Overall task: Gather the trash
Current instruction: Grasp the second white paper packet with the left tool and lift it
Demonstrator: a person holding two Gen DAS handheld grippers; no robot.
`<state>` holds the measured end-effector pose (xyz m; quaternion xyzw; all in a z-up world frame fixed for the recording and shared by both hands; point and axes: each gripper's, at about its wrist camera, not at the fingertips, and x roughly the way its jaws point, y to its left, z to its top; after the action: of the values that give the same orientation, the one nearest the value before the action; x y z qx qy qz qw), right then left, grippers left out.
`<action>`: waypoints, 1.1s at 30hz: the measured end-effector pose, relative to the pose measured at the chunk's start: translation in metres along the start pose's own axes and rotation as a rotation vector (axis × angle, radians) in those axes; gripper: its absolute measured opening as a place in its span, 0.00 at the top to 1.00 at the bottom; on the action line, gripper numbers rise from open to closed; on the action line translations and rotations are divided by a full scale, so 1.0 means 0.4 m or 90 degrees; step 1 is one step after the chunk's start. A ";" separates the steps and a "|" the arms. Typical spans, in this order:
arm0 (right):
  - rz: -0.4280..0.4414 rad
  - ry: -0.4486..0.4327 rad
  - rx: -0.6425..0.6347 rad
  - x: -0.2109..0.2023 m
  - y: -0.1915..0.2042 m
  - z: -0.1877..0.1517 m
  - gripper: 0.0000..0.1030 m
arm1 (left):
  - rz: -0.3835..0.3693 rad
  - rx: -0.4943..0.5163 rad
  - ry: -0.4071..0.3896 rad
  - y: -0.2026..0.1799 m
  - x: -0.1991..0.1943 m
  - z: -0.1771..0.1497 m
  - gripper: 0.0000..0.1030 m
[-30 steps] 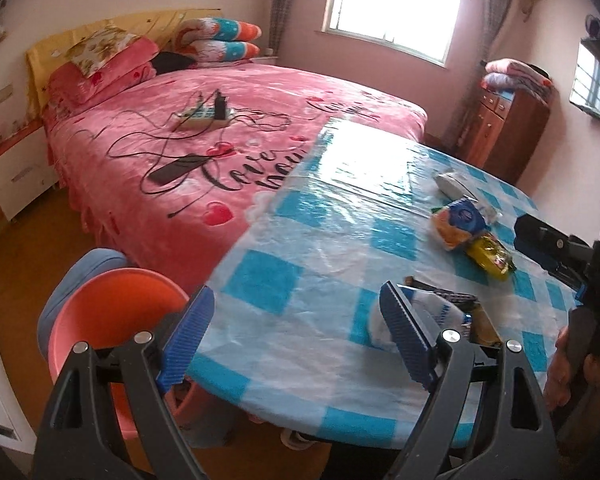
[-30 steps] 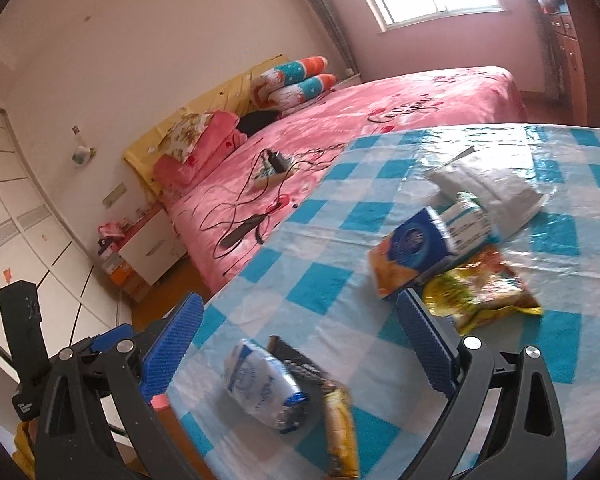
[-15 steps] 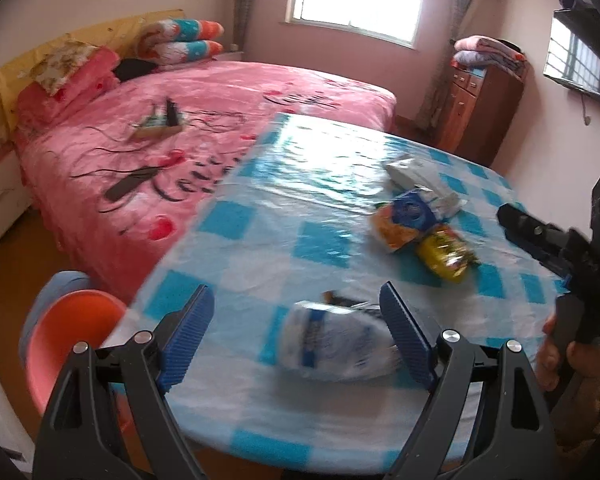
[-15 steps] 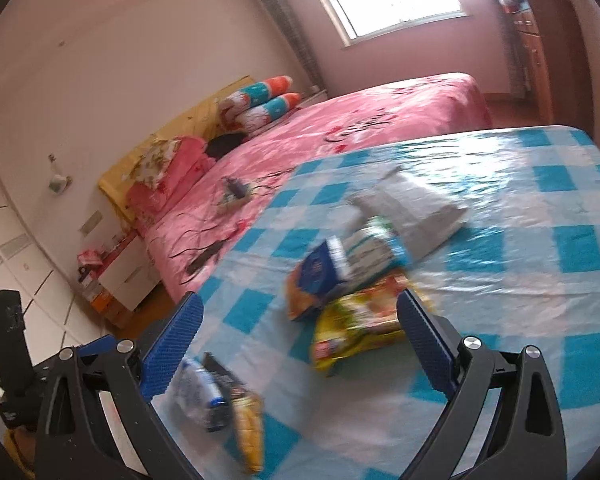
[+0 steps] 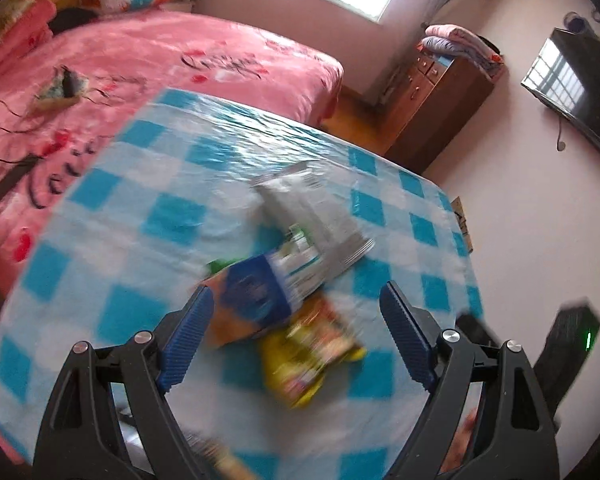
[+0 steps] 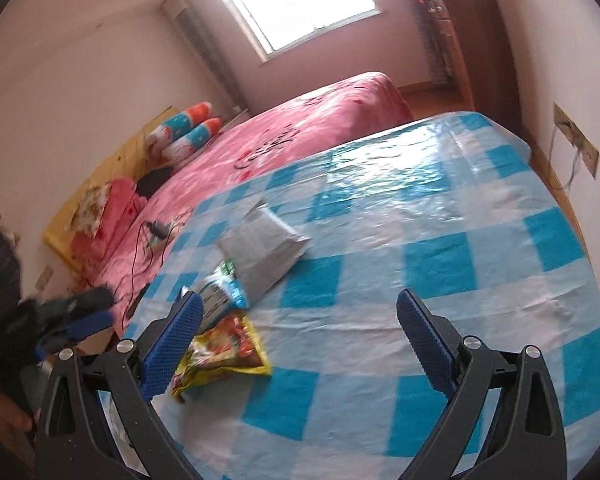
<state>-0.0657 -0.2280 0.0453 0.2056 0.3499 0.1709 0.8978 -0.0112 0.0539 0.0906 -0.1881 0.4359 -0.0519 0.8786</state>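
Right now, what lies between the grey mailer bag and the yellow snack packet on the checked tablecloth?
A blue-and-orange snack bag lies between the grey mailer bag and the yellow snack packet, overlapping both; clearest in the left wrist view.

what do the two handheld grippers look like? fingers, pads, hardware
Both match: the left gripper and right gripper have black plastic fingers with triangular cut-outs, silver pivot screws and ribbed blue pads. The right unit's black body carries a small green light. No cables or sleeves visible.
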 end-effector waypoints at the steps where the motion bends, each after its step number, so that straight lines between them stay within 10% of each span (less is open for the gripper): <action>1: 0.002 0.002 0.005 0.001 -0.008 0.001 0.07 | -0.002 -0.006 0.008 -0.017 0.030 0.020 0.17; 18: 0.043 0.008 0.064 -0.016 -0.086 0.016 0.07 | 0.098 -0.110 0.117 -0.063 0.357 0.168 0.17; 33: 0.076 0.033 0.080 0.006 -0.101 0.009 0.07 | 0.204 -0.002 0.113 -0.152 0.453 0.195 0.15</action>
<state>-0.0550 -0.2624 0.0267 0.2776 0.3706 0.2069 0.8618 0.1658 -0.0262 0.0212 -0.1125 0.5360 0.0731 0.8335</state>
